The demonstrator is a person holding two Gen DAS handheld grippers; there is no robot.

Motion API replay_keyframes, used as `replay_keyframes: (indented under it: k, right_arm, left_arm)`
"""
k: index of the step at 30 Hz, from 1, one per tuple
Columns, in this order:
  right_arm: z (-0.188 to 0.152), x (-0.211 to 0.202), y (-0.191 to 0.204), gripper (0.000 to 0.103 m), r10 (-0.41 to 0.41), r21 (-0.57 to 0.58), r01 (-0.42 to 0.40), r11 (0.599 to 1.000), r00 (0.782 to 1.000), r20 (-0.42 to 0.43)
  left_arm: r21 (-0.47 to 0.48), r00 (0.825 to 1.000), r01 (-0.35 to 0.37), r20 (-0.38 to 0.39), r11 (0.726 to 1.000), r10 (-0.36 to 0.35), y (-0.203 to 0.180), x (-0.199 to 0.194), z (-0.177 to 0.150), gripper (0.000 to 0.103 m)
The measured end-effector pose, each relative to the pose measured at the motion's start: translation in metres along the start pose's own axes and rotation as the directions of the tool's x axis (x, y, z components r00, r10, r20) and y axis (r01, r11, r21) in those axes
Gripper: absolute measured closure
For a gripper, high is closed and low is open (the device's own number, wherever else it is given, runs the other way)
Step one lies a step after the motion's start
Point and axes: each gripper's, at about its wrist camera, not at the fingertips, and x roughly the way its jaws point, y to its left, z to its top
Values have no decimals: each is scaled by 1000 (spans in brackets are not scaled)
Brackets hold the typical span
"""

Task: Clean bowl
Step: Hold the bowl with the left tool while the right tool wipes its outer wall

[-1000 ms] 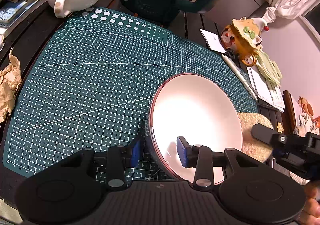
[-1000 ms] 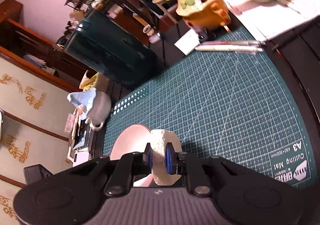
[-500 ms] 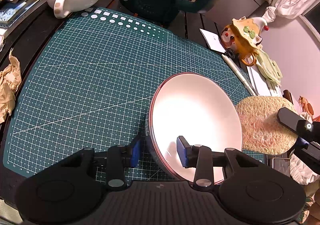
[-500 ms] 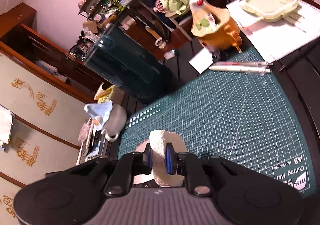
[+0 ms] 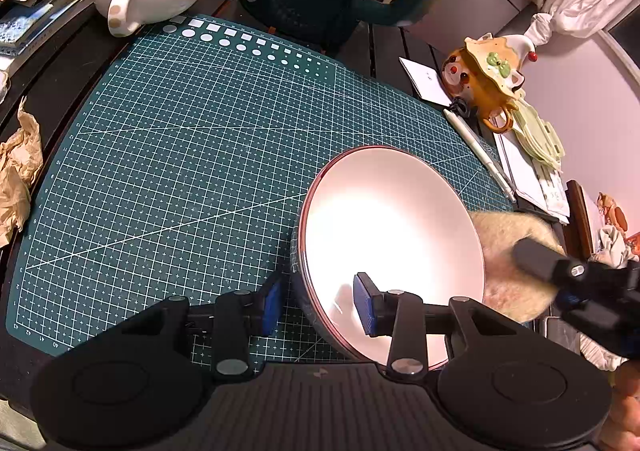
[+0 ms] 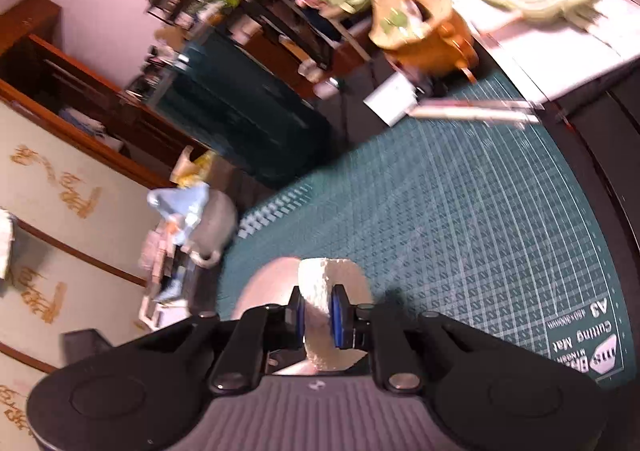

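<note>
Barely begun: wiping yet to show

Tilted over the mat (image 5: 180,155), bowl (image 5: 384,235) clamped at its near rim by left tool (image 5: 320,309), part open. Right tool (image 6: 316,317) pinched tight on sponge (image 6: 320,291), just beside the rim. Inside looks bare; rubbing seemingly still ahead.

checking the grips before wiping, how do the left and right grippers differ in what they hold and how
The left gripper straddles the tilted bowl rim, one pad inside, one outside; the right gripper pinches a sponge nearly closed. The left is sharp, the right motion-blurred. Both have blue pads and black bodies.
</note>
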Motion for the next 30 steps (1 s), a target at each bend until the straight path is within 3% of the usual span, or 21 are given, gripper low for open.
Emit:
replay_keyframes:
  k: [5,10,17,21,27,30]
  right_arm:
    - [5,-18,6,91,58,-10,-57,998,997,58]
    - [-1,8,-5,91,1,20,0,1000,1000,-23]
    - [3,-12,5,91,60,3,-60,998,997,46]
    - [-2,5,-2,91,10,14,-10,1000,1000,-12]
    - [4,-13,3,91,58,14,-58,998,997,50]
    - [-1,0,-3,90,24,32,-23,999,1000,-9]
  left_arm:
    - [1,1000,0,0,1000,0,0,0,0,66]
    - [0,1000,-1,0,1000,1,0,0,1,66]
    - [2,1000,0,-1,1000,0,0,0,0,66]
    - [1,1000,-1,0,1000,1,0,0,0,66]
    - [3,1000,-2,0,1000,2,0,0,-1,66]
    - [2,1000,-2,1,1000,2,0,0,-1,66]
